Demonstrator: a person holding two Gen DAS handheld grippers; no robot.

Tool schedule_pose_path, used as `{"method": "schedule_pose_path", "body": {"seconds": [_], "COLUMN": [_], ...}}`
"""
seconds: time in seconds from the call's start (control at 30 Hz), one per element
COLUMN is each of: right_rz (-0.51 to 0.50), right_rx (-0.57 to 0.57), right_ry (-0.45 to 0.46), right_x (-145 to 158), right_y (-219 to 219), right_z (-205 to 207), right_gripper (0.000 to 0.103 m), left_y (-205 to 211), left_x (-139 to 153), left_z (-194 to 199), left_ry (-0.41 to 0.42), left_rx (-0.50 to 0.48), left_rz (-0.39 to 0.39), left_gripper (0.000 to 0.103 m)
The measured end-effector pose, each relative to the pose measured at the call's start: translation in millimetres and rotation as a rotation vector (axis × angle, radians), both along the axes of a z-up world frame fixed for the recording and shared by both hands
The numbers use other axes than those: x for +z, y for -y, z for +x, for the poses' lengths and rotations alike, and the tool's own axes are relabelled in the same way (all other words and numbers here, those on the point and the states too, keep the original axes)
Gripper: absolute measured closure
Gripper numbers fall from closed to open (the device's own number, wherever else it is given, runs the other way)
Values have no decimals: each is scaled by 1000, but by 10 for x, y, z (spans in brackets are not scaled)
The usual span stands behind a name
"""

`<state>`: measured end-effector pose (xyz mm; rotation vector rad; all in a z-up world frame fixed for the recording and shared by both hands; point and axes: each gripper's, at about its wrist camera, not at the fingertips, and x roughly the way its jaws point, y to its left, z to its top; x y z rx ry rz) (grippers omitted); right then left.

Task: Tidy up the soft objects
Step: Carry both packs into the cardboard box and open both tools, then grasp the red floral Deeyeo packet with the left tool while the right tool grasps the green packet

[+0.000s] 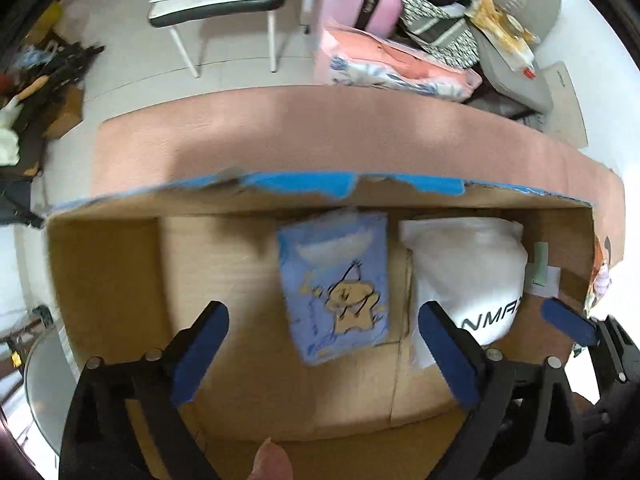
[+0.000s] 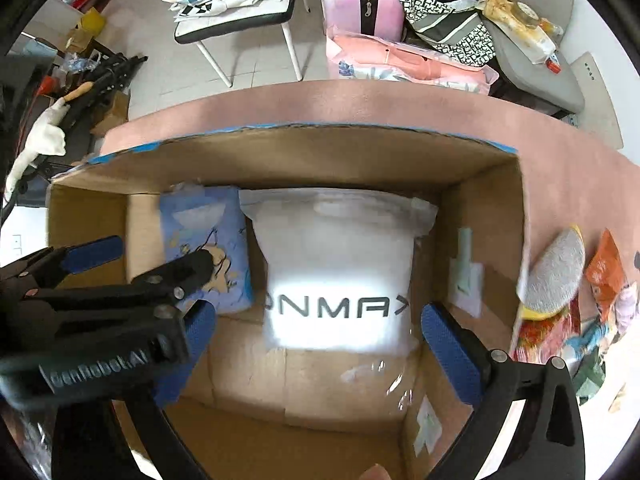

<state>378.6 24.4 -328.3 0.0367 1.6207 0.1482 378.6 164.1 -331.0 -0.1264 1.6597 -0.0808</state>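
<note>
Both grippers, left (image 1: 322,350) & right (image 2: 316,354), hang wide open, empty, over cardboard box (image 2: 484,216). Inside, blue cartoon packet (image 1: 336,288) lies beside white ONMAX bag (image 2: 340,268) at far wall. Box sits on pink tabletop (image 1: 320,128); scrub sponge (image 2: 554,272) w/ snack packets (image 2: 604,272) just outside its right wall.

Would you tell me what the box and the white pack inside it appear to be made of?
The box looks like plain matte corrugated cardboard: brown, creased walls, torn blue-taped rim. The white pack seems a soft item in glossy plastic film, given its sheen and printed lettering; the contents cannot be told.
</note>
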Motion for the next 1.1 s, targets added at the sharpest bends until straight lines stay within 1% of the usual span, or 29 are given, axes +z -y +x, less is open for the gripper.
{"method": "schedule_pose_path", "body": {"seconds": [0.1,0.23,0.33,0.37,0.47,0.6,0.7,0.77,0.8,0.87,0.9,0.93,0.97,1.0,1.03,1.07,1.1], "right_rz": [-23,-50,-24,-23,-2,25,53,62,89,143,176,185,182,171,125,96,27], "right_rx": [10,22,22,24,16,6,-7,0,2,-20,-40,-51,-69,-69,-64,-62,-47], "right_ry": [25,59,86,97,137,192,268,282,290,307,313,312,313,313,315,315,311], "right_x": [177,411,567,612,804,1052,1269,1369,1433,1546,1608,1640,1686,1703,1722,1724,1699], "right_y": [14,16,18,16,45,95,183,250,304,495,676,801,1012,1119,1370,1509,1794], "right_z": [-137,-432,-675,-742,-967,-1259,-1494,-1579,-1637,-1731,-1788,-1821,-1866,-1893,-1935,-1950,-1979], "right_gripper": [0,0,0,0,0,0,0,0,0,0,0,0,0,0,0,0,0], "left_y": [-117,-196,-226,-232,-242,-202,-129,-7,62,316,406,565,797,982,1117,1396,1611], "left_x": [180,447,663,761,949,1185,1382,1521,1583,1725,1774,1839,1903,1934,1952,1951,1923], "left_z": [-125,-354,-555,-646,-840,-1106,-1299,-1402,-1442,-1518,-1539,-1563,-1581,-1584,-1585,-1573,-1551], "left_ry": [38,92,140,170,215,265,314,350,368,413,424,441,460,471,478,481,473], "left_rx": [48,70,76,76,72,66,71,64,55,10,-9,-42,-89,-124,-150,-200,-237], "left_rz": [-3,22,38,54,80,79,76,79,82,109,113,118,127,132,137,141,142], "left_gripper": [6,5,5,5,5,5,5,5,5,5,5,6,5,5,5,5,5]}}
